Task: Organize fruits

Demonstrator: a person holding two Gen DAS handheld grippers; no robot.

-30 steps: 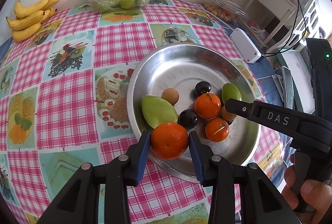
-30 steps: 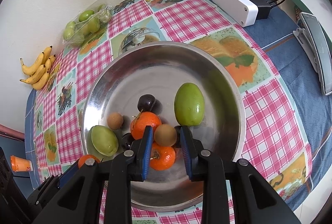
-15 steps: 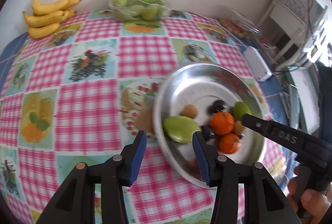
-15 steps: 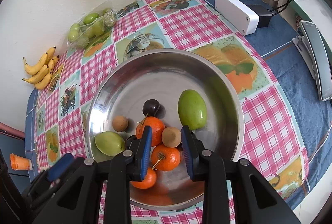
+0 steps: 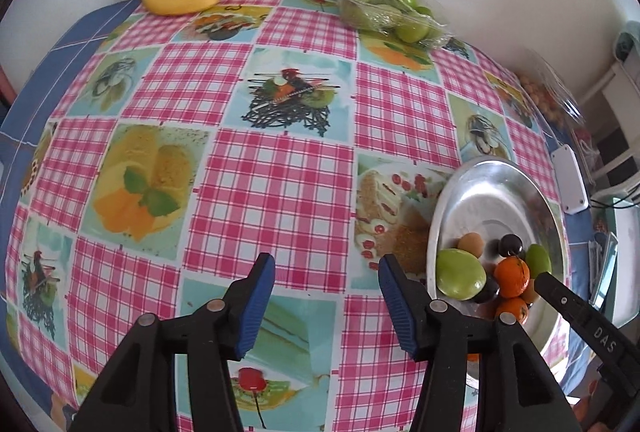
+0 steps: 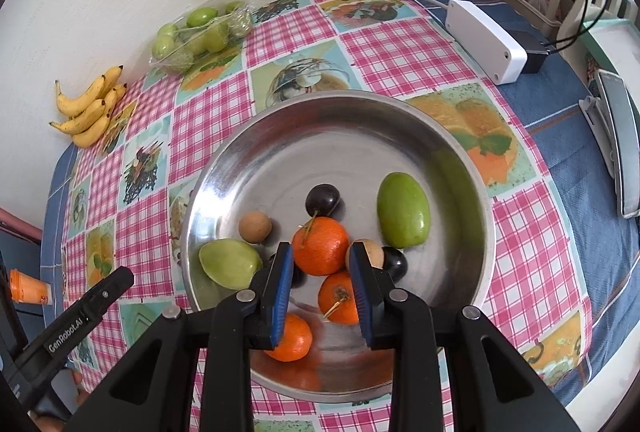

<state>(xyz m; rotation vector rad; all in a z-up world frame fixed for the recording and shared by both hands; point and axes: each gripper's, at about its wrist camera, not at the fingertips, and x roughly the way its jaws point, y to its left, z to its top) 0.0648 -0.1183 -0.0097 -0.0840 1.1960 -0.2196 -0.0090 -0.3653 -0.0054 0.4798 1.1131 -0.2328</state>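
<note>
Left claw is opening empty over the surface, right claw nearly closed, gripping nothing above the tangerine: firm, light, slick-skinned, best pinched across its middle.

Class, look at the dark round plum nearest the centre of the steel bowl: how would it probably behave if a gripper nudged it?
The dark plum looks round and glossy, so it would likely roll and slip from pads. The steel bowl slopes inward, probably returning it toward the other fruit.
</note>
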